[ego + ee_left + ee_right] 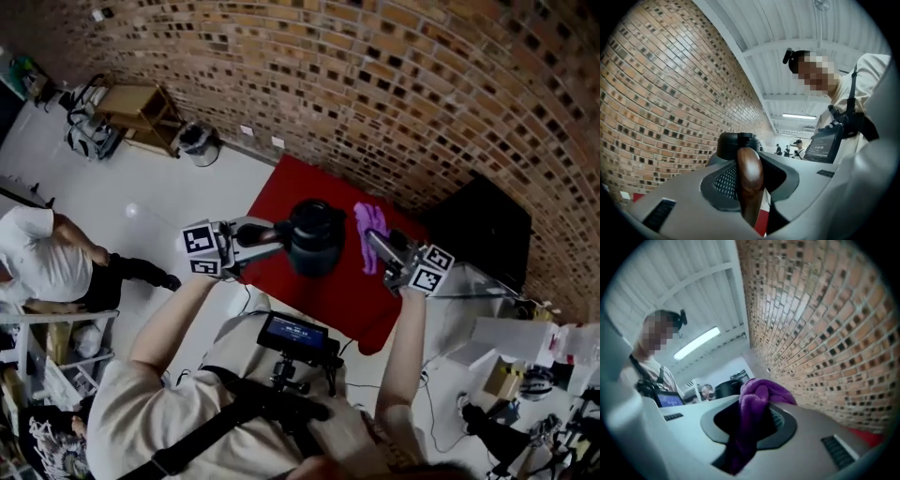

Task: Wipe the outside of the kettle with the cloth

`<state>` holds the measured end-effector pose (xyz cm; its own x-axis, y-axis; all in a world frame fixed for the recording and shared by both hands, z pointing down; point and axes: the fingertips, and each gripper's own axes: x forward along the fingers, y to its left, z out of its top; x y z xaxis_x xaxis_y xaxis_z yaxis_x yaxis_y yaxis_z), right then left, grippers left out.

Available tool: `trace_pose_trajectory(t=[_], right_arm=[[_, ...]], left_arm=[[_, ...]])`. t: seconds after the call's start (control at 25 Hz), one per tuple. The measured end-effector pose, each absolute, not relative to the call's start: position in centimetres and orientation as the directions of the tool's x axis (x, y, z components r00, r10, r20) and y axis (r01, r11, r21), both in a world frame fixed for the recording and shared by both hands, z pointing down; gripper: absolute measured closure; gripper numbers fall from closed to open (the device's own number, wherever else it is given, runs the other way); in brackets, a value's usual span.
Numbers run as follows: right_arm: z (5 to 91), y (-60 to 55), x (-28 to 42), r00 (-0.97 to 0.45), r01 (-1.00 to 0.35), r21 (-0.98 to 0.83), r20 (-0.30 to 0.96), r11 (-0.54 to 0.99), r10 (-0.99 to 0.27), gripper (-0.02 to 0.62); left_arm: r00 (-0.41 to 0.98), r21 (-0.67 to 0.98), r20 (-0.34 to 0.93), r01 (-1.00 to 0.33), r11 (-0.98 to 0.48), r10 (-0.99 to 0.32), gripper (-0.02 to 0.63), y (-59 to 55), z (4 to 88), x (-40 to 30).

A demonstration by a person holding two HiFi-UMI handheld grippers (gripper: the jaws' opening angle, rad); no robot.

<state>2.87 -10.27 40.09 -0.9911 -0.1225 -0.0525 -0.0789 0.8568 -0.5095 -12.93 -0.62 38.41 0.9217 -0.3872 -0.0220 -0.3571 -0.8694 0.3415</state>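
The kettle (314,236), held over the table (300,178) by its handle (749,180) in the clamped left gripper (267,234), is best kept level while the cloth (366,217), pinched in the right gripper (378,242) just beside it, is pressed flat to its wall and drawn round.

Lab-like hall: brick wall (403,84), white floor (141,187), scattered gear (89,133).

I am facing a mottled brown brick wall (394,75) rising behind the red-covered counter (281,192). A small wooden shelf unit (141,108) is standing on the pale grey floor (141,192), and a white strip light (799,116) is glowing overhead.
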Motion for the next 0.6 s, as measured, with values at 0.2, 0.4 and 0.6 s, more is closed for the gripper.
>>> trace_pose_trajectory(t=[0.2, 0.4, 0.6], right_arm=[[38.0, -1.0, -3.4, -0.965, -0.257, -0.116, 0.088, 0.960, -0.248, 0.500], [40.4, 0.9, -10.5, -0.946, -0.284, -0.070, 0.183, 0.956, -0.268, 0.502], [42.4, -0.1, -11.4, -0.920, -0.341, -0.063, 0.226, 0.938, -0.320, 0.503]], left_arm=[[0.826, 0.361, 0.078, -0.546, -0.756, -0.559, 0.506, -3.2, 40.1, -15.7], [0.778, 0.400, 0.092, -0.601, -0.692, -0.622, 0.506, -5.0, 41.3, -15.7], [0.784, 0.393, 0.096, -0.596, -0.700, -0.614, 0.505, -4.4, 40.9, -15.0]])
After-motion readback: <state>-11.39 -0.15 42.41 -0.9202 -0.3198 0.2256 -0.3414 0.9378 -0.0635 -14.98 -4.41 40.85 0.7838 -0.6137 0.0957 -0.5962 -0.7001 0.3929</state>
